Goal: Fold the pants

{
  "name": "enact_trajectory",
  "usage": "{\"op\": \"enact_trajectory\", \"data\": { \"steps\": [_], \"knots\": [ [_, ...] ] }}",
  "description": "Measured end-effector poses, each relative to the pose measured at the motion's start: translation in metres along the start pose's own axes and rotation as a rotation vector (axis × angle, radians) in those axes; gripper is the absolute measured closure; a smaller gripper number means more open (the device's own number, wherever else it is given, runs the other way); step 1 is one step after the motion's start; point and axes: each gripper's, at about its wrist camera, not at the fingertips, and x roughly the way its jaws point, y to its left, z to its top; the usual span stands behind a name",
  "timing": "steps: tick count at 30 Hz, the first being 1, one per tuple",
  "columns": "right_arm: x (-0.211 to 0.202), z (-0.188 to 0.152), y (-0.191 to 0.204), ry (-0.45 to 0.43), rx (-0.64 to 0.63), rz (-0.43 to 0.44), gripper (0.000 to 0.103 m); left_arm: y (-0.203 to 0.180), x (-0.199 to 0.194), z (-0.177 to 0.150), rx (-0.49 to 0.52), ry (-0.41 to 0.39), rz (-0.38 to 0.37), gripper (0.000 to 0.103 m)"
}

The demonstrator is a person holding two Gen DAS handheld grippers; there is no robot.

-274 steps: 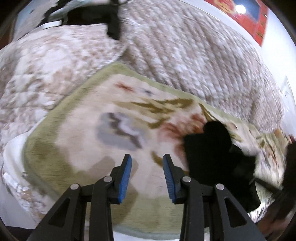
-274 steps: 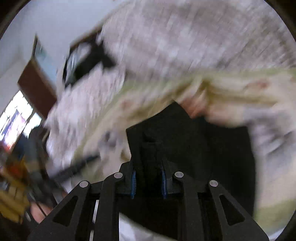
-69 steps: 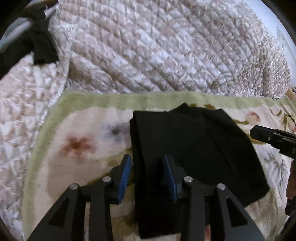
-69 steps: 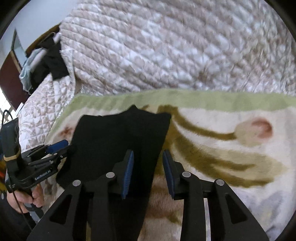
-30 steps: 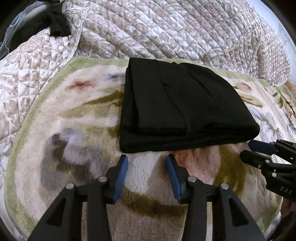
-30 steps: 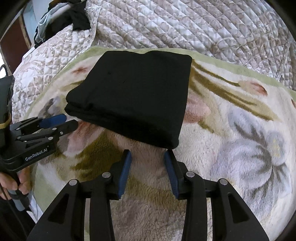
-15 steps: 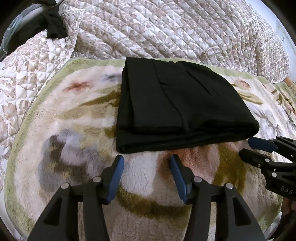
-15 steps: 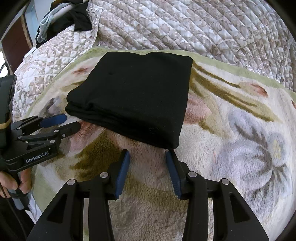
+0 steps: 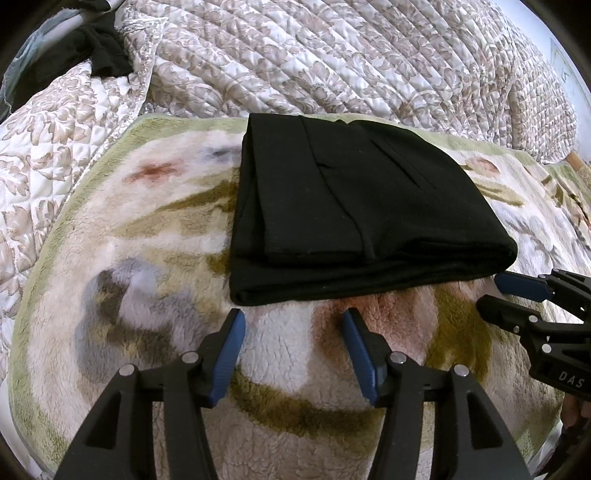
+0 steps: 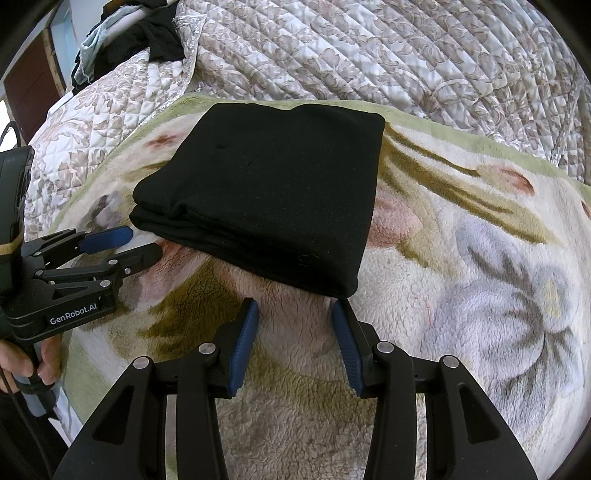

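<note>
The black pants (image 9: pixel 354 206) lie folded in a flat rectangular stack on a fleece blanket (image 9: pixel 147 258); they also show in the right wrist view (image 10: pixel 273 192). My left gripper (image 9: pixel 291 321) is open and empty, just short of the stack's near edge. My right gripper (image 10: pixel 295 310) is open and empty, just short of the stack's near right corner. The right gripper shows at the right edge of the left wrist view (image 9: pixel 517 295), and the left gripper at the left of the right wrist view (image 10: pixel 125 243).
The floral fleece blanket (image 10: pixel 480 258) lies on a quilted bedspread (image 9: pixel 332 55). Dark clothes (image 10: pixel 147 33) are piled at the far left of the bed. A hand (image 10: pixel 33 362) holds the left gripper's handle.
Both grippers have let go of the pants and drawn back from the folded stack. Over the last second both have opened a little wider and the stack has stayed still.
</note>
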Motion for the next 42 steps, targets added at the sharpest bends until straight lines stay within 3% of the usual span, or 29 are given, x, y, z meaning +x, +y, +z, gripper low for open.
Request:
{"op": "enact_trajectory", "data": {
  "steps": [42],
  "knots": [
    [-0.0001, -0.0005, 0.0013, -0.004, 0.001, -0.003, 0.059, 0.001, 0.0016, 0.0007, -0.008, 0.025, -0.033, 0.041]
  ]
}}
